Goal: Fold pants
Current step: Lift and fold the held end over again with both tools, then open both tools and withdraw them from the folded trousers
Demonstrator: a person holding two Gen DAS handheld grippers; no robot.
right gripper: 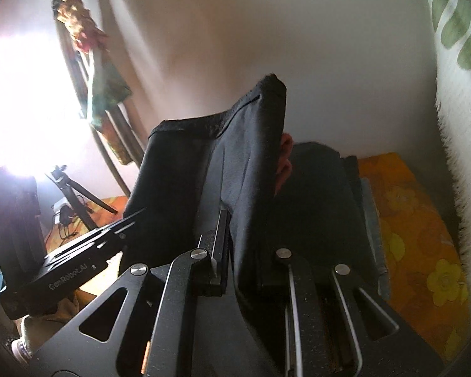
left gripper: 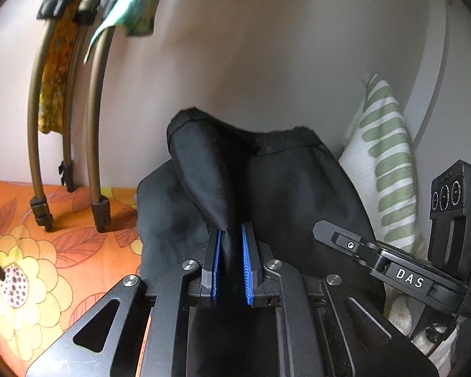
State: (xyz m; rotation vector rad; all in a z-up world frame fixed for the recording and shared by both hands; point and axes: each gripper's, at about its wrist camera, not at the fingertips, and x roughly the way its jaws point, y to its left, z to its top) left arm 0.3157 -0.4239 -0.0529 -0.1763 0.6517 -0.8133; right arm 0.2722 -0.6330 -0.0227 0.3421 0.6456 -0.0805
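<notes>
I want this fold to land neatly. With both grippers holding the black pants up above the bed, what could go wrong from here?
1. The left gripper pinches only a narrow bunched ridge of the black pants; it may slip out.
2. The right gripper has cloth draped over one finger, so the pants could snag on release.
3. The held edge sags between the grippers, so the fold may land crooked on the floral bedsheet, near the striped pillow.

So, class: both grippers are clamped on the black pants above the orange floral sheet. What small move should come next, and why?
Probably carry the raised edge forward and lower it. The left gripper and right gripper each pinch the black pants, whose lifted edge stands above the rest lying on the floral sheet.
</notes>
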